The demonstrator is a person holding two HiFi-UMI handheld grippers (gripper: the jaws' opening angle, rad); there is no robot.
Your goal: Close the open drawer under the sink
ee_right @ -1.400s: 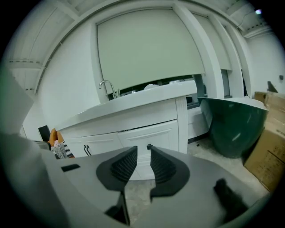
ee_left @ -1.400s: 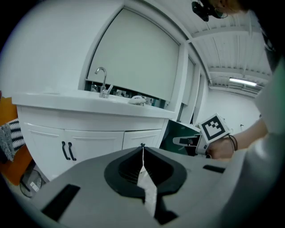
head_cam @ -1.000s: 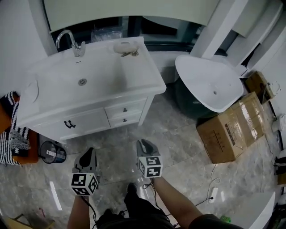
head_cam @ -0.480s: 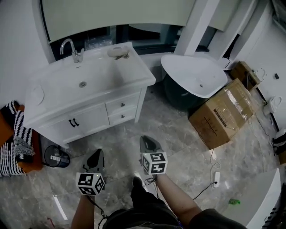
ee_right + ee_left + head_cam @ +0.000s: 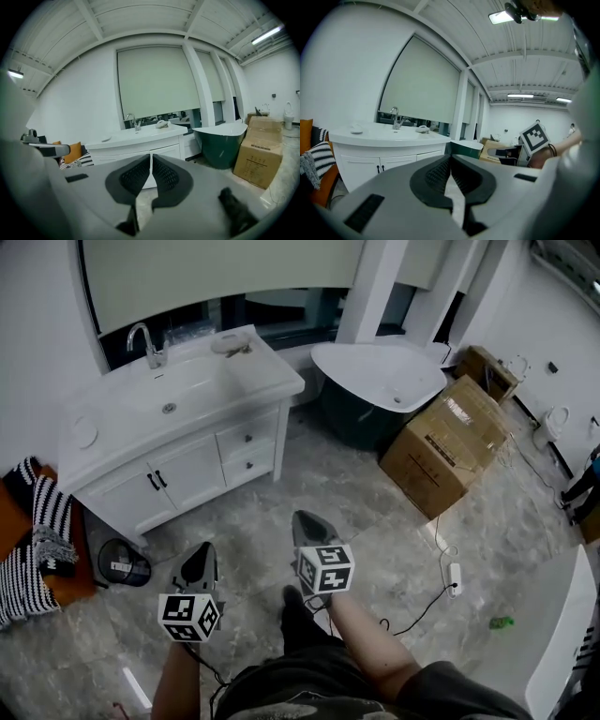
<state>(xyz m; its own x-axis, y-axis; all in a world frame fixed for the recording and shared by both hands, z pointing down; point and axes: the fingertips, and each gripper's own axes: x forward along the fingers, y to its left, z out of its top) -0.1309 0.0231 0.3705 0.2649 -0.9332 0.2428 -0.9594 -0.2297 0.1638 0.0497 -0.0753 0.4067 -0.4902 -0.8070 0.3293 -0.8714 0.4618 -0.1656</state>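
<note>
The white sink cabinet point(image 5: 122, 486) stands against the wall, with a green bathtub point(image 5: 349, 423) and a cardboard box point(image 5: 450, 446) to its right. Its 2 drawers point(image 5: 248, 452) sit flush at its right end. Well in front of the cabinet, the left hand-held gripper point(image 5: 202, 549) is closed and empty. The right hand-held gripper point(image 5: 302, 518) has just been closing on nothing, and its jaws now meet.

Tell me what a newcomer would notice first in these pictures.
The white vanity with its sink stands at the upper left of the head view, drawers shut. Right of it are a dark green tub and a cardboard box. At the bottom the person holds the left gripper and the right gripper, whose jaws have just been closing with nothing between them.
</note>
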